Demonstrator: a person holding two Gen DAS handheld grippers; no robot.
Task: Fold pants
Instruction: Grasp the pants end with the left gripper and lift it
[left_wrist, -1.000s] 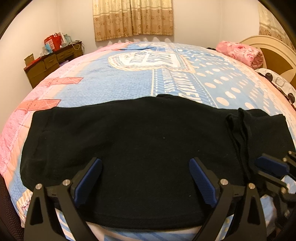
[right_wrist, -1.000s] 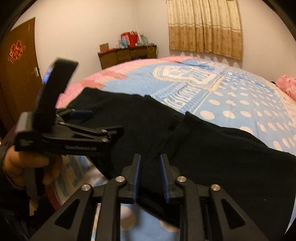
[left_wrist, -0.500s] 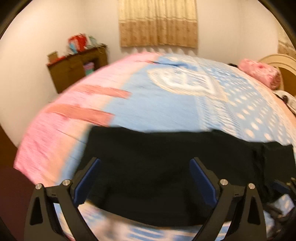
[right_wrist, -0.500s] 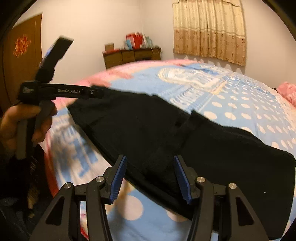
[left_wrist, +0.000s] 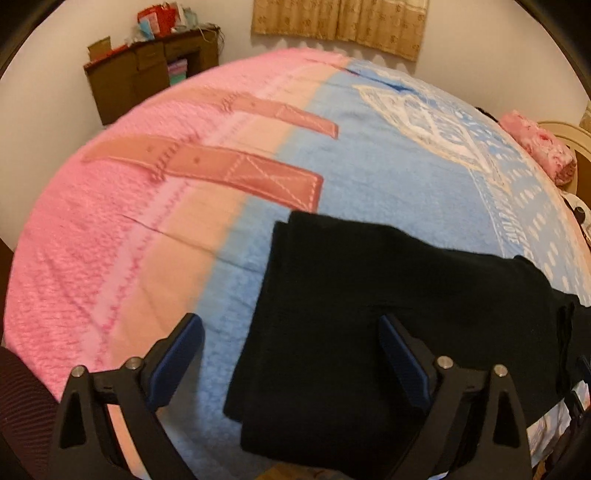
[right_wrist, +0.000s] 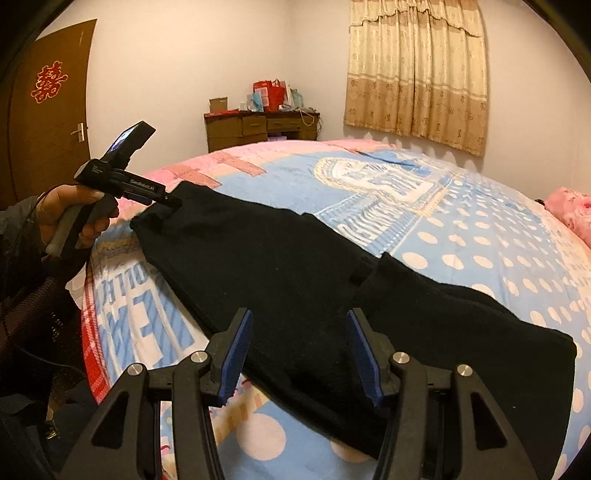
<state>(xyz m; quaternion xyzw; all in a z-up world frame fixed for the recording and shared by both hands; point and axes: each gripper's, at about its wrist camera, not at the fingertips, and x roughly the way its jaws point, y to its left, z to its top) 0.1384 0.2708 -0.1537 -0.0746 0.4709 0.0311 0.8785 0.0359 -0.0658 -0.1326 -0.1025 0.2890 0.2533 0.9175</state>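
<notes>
Pants (right_wrist: 295, 280) lie flat along the near edge of the bed (right_wrist: 461, 221), one end doubled over. Our right gripper (right_wrist: 299, 350) hovers over their middle with fingers apart, holding nothing. Our left gripper (left_wrist: 291, 362) is likewise spread, straddling their far end's edge. We judge the next fold is being set up: each gripper must close on an end corner.

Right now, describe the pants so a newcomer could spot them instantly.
Start at the big bed with the pink-and-blue blanket that fills the room. Along its near edge lies a long strip of cloth, the pants, flat on the blanket. They are the only plain black item on the bed, against the blanket's pale dots and lettering.
</notes>
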